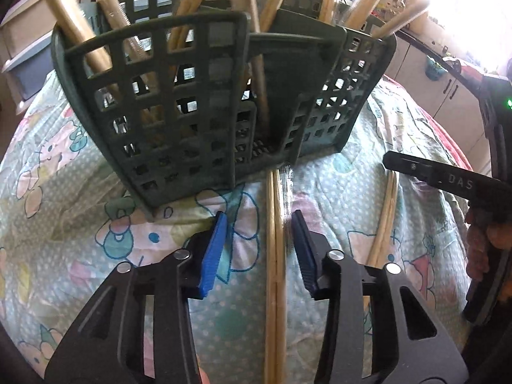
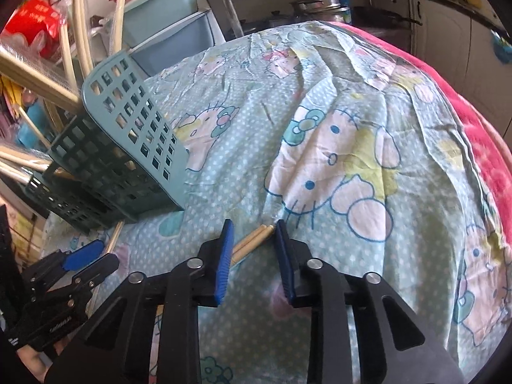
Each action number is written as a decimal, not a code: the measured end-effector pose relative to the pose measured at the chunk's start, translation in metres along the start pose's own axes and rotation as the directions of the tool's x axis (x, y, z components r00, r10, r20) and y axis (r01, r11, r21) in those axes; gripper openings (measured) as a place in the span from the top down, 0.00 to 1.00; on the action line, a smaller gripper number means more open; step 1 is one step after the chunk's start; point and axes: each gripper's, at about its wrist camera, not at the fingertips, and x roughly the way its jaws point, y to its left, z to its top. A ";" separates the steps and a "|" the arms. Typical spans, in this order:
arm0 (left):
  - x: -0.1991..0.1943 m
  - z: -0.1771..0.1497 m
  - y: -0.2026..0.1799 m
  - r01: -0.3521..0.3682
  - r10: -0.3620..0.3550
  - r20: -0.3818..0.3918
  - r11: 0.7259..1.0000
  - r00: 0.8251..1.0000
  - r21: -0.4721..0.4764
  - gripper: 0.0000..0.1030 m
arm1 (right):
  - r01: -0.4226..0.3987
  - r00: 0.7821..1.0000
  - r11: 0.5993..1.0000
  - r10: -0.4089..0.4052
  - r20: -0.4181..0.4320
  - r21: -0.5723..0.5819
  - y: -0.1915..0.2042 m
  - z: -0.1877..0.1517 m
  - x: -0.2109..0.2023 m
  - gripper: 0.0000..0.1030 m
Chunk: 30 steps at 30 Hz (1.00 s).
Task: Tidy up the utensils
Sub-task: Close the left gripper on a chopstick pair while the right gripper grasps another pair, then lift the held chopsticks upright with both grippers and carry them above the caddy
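Here, a cartoon-print cloth (image 2: pixel 336 147) is seen spread over the desk, with a red blanket (image 2: pixel 486 147) at its 3 o'clock edge. A green slotted utensil basket (image 1: pixel 179 102) stands on the cloth at 12 o'clock from the left tool (image 1: pixel 257 228), and several wooden chopsticks (image 1: pixel 188 16) are stood inside it.

One pair of chopsticks (image 1: pixel 276 256) is laid flat on the cloth, running from 6 o'clock up to the basket's foot. It is placed between the blue pads of the left tool, nearer the 3 o'clock pad; the pads are held apart, with no pressing to be seen.

A second pair of chopsticks (image 2: pixel 252 240) is laid between the pads of the right tool (image 2: pixel 254 228), its tips just beside the 3 o'clock pad. These pads are likewise held apart and nothing is clamped.
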 end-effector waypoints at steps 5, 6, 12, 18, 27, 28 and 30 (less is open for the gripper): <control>-0.002 0.002 0.014 0.028 -0.028 -0.005 0.999 1.000 -0.039 0.80 | -0.065 0.998 0.995 0.065 0.010 0.070 -0.011 -0.004 -0.009 0.84; -0.003 0.002 0.017 0.034 -0.034 -0.007 0.998 0.999 -0.048 0.82 | -0.083 0.997 0.993 0.083 0.011 0.086 -0.014 -0.005 -0.011 0.85; -0.018 0.001 0.046 0.145 -0.146 0.007 0.978 0.989 -0.148 0.90 | -0.191 0.981 0.972 0.183 0.068 0.140 -0.020 -0.007 -0.030 0.89; -0.048 0.001 0.055 0.204 -0.194 0.075 0.965 0.978 -0.164 0.91 | -0.282 0.949 0.955 0.264 0.171 0.088 -0.007 0.002 -0.068 0.91; -0.093 0.001 0.053 0.289 -0.254 0.204 0.942 0.945 -0.168 0.97 | -0.324 0.899 0.942 0.335 0.282 -0.086 0.036 0.016 -0.126 0.94; -0.098 0.002 0.052 0.296 -0.259 0.216 0.941 0.941 -0.163 0.97 | -0.330 0.894 0.939 0.345 0.287 -0.099 0.039 0.017 -0.130 0.94; -0.109 0.004 0.050 0.302 -0.262 0.241 0.941 0.935 -0.149 0.97 | -0.337 0.883 0.933 0.361 0.299 -0.128 0.047 0.018 -0.139 0.94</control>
